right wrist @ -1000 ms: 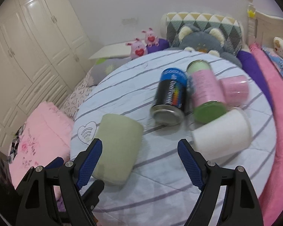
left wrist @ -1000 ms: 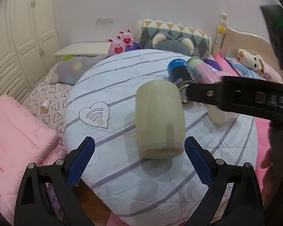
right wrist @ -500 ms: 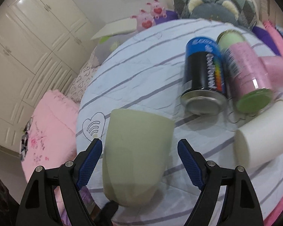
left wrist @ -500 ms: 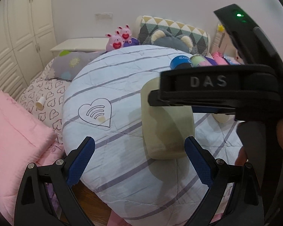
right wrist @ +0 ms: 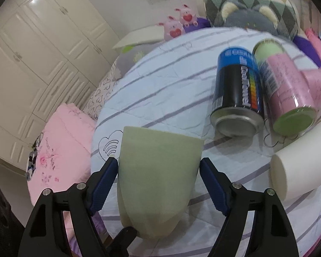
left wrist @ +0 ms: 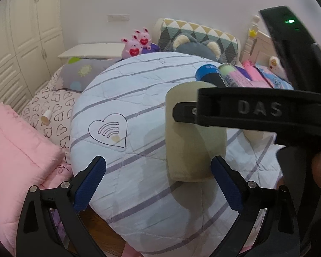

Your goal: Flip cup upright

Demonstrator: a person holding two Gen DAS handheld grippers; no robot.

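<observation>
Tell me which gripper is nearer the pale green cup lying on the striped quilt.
Right. The right gripper straddles the pale green cup, its open fingers on either side of it. The left gripper, also open, hangs back, the cup just ahead of its right finger.

A round desk [right wrist: 164,81] under a pale blue striped quilted cover carries a green cup [right wrist: 156,177] on its side, a blue-black can [right wrist: 237,92], a pink-labelled can [right wrist: 286,90] and a white cup [right wrist: 303,169], all lying down

A home bedroom: headboard [left wrist: 261,40], pillows [left wrist: 199,36], plush pigs [left wrist: 137,45], white wardrobe [right wrist: 42,49].
</observation>
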